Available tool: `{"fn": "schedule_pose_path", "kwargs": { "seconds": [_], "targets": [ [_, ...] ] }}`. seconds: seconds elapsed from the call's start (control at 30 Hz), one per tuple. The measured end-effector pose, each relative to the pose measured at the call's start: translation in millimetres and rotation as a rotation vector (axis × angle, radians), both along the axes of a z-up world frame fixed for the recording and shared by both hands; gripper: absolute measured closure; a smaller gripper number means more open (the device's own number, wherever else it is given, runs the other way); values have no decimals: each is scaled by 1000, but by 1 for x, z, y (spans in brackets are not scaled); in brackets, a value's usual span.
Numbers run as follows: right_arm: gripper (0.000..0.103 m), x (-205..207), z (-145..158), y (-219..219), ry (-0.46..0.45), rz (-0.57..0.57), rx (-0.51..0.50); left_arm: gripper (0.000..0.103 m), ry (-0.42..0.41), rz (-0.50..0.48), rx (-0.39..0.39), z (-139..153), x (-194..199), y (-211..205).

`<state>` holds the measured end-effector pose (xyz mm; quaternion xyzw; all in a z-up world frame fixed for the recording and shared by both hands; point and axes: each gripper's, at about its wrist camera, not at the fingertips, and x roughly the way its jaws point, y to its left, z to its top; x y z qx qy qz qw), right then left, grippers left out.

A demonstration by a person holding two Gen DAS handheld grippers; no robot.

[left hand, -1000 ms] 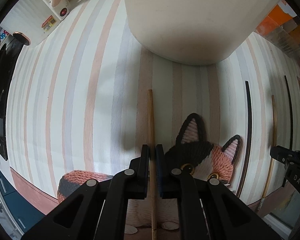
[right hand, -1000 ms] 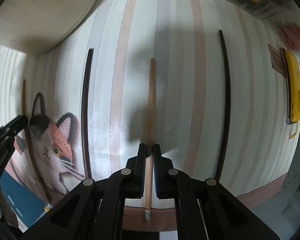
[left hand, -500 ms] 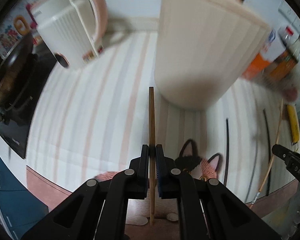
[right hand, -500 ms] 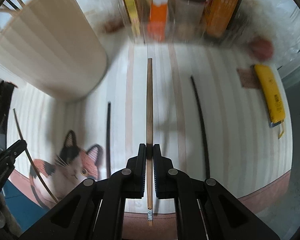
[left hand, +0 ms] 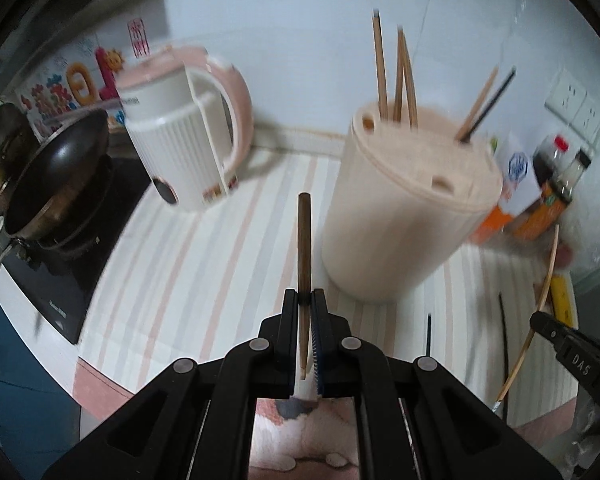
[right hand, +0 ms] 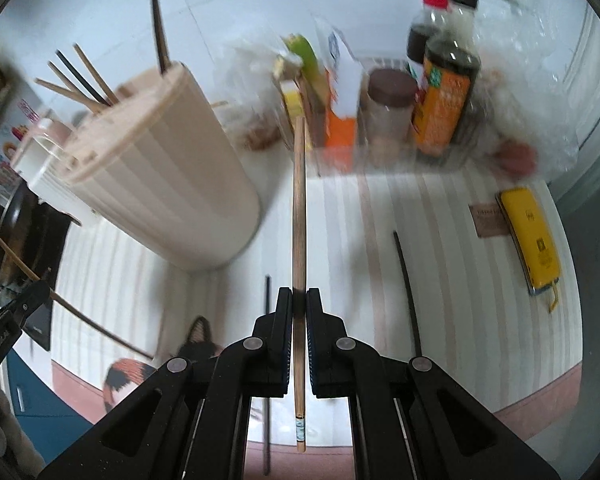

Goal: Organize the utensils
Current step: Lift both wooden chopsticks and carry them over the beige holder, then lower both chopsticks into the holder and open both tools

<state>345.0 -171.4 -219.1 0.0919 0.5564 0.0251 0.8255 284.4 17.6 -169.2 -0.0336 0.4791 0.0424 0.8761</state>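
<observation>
Since the earlier frames you lifted both chopsticks off the table and tilted them up toward the holder (left hand: 408,208). Your left tongs (left hand: 305,300) were closed on one wooden chopstick (left hand: 304,240), your right tongs (right hand: 299,298) on another chopstick (right hand: 299,208), both before the holder, ready for its holes.

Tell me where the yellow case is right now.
In the right wrist view, the yellow case lies flat on the striped mat at the far right, beside a small brown card and right of a loose black chopstick.
</observation>
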Motion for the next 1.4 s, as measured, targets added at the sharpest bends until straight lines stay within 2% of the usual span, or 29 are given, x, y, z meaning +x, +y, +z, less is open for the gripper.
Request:
{"fn": "schedule_pose_path", "kwargs": {
  "seconds": [0.17,0.27,0.57,0.73,0.83,1.0,1.17,1.4],
  "targets": [
    [96,11,28,7,-59,0,42,99,-80,22,-16,40,2,7],
    [96,19,50,11,-97,-1,72,99,-139,29,-28,75,1,12],
    [96,62,134,26,-247,23,147,99,-284,19,-99,161,12,14],
    [96,92,171,32,-333,19,155,99,-343,-16,-140,190,27,3],
    [96,108,185,33,-379,7,164,99,-357,-43,-169,197,42,-8],
    [96,132,188,32,-424,-25,208,99,-357,-58,-187,192,80,-23],
    [96,155,173,32,-456,-56,223,99,-296,-58,-182,168,119,-28],
    [96,180,141,40,-475,-47,199,99,-193,-70,-183,133,149,-31]
  ]
}}
